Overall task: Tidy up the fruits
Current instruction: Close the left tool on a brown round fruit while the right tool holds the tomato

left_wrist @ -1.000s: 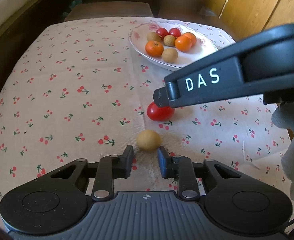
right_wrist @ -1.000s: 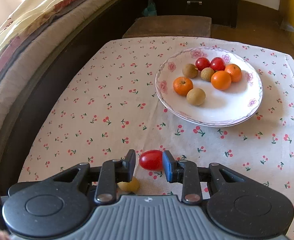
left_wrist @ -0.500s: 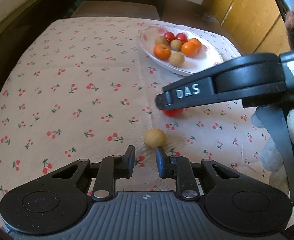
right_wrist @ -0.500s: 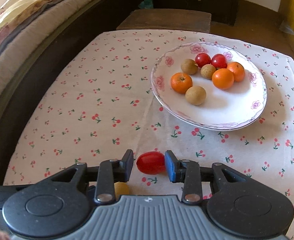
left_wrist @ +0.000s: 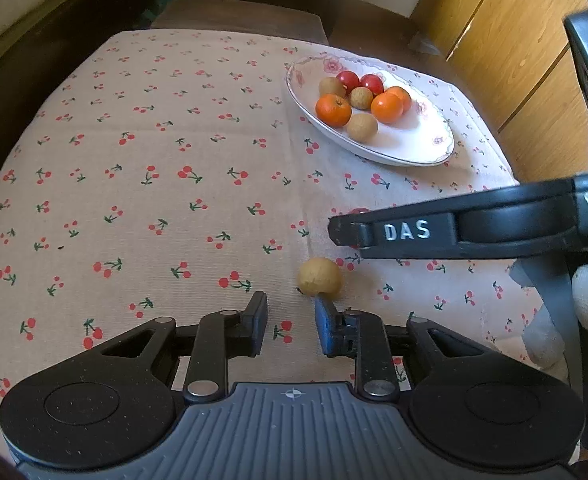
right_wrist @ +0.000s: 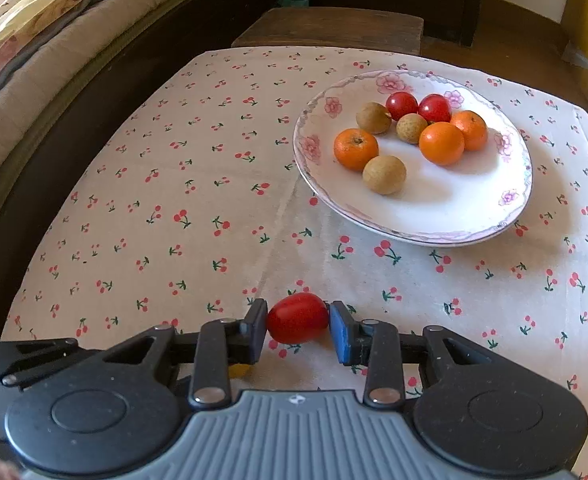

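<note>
The plate [right_wrist: 509,216] already holds three oranges, three brown fruits and two red ones, so the loose fruits most likely go there too. The right gripper [right_wrist: 297,324] is closed on the red tomato [right_wrist: 297,317], both pads touching it; whether it is lifted I cannot tell. The left gripper [left_wrist: 290,326] is open and holds nothing, with the brown fruit [left_wrist: 319,276] on the cloth just ahead of its right finger.
</note>
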Available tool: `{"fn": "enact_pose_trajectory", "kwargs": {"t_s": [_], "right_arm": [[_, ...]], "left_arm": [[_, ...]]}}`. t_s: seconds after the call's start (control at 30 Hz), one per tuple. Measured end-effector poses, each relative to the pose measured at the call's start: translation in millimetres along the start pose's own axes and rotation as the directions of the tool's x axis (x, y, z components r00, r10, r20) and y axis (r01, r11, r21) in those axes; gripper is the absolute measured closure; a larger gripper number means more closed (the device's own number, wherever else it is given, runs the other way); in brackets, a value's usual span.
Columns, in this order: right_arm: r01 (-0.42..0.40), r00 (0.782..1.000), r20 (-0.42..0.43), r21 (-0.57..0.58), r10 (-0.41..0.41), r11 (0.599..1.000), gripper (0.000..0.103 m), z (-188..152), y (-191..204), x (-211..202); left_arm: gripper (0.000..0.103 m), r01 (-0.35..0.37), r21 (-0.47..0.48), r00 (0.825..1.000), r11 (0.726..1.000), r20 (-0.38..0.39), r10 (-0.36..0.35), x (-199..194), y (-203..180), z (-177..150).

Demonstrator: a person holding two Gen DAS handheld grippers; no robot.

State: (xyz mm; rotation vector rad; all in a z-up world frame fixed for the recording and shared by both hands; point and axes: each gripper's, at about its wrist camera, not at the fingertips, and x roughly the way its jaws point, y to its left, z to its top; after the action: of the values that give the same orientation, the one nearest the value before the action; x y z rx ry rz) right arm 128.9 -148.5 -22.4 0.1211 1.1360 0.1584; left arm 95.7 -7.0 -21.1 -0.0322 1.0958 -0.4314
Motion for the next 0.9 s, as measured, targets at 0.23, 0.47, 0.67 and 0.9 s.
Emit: {"fn": "enact_pose_trajectory", "kwargs": {"t_s": [0.23,0.47,0.67,0.9], "right_arm": [[-0.017,0.999,0.042,0.022,0.016,1.0,0.068,-1.7,-8.7,-16.4],[-0.013,0.997,0.07,0.049,0.009,0.999,0.068,-6.7,-24.1,-32.5],[-0.013,0.997,0.077,0.064,0.008,0.998,0.068,-7.9,-33.6,-36.5],[-0.013,0.997,0.082,0.074,0.007,0.997,0.068,-10.0,-41.2,-40.5]], "left_arm": [[0.067,0.026,-0.024,1.0,0.999,0.014,-0.026,-0.8,-3.4,6.4],[0.061,0.025,-0.033,1.0,0.999,0.007,-0.025,11.5,-15.5,15.8],[0.062,-0.02,-0.015,1.0,1.0,0.001,0.02,21.2,-24.8,17.3],[0.069,-0.055,-0.002,0.999,0.999,0.002,0.055,19.6,-26.8,15.9]]}}
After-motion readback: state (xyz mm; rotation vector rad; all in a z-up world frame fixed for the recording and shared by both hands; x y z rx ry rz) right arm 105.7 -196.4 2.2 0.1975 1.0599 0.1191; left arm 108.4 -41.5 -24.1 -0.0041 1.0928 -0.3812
